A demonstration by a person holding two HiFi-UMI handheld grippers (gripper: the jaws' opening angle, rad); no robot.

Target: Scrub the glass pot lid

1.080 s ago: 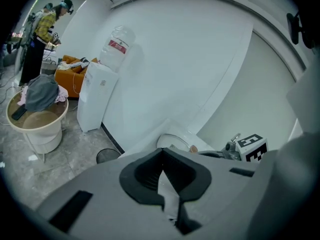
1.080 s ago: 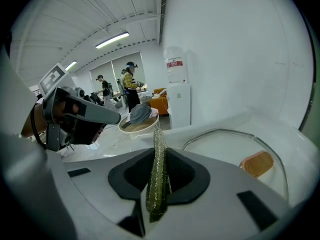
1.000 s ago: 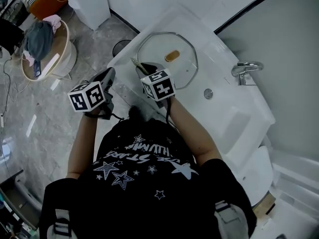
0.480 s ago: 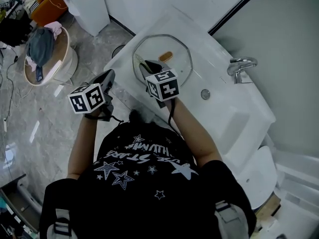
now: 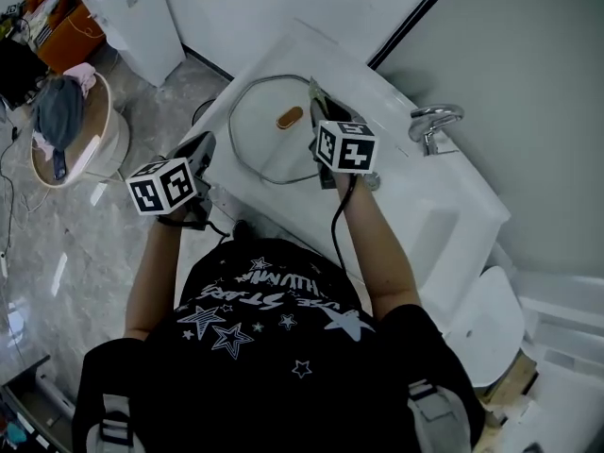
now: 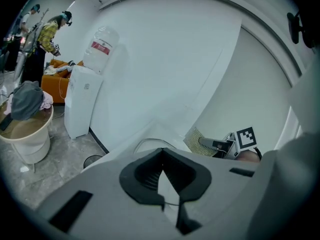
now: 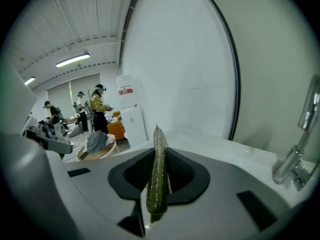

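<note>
— Where is the glass pot lid (image 5: 260, 149) being kept at this moment?

— It is being left flat on the white counter (image 5: 247, 196), some way to the left of the faucet (image 5: 432, 121), with its amber knob (image 5: 289, 118) turned upward. It is not being steadied by anything.

— And how are the grippers being held?

— A green scouring pad (image 7: 158, 149) is being pinched edge-on between the closed jaws of the right gripper (image 7: 158, 189), which is being carried over the lid's right rim. Whether the pad is being pressed onto the glass cannot be told. The left gripper (image 6: 162, 164) is being kept off the counter's near edge, its jaws brought together on nothing.

— How is the lid being expected to handle?

— It is being judged stiff, fairly weighty and breakable, with a smooth surface that is likely slick once wetted. As it is lying loose on a smooth top, it is being expected to skate or spin under scrubbing strokes.

— Where is a hold being advised?

— The knob is being judged the best place: it is raised and looks narrow enough for the jaws. The rim is being counted second, and the bare glass is being avoided. The left jaws would need opening first.
</note>
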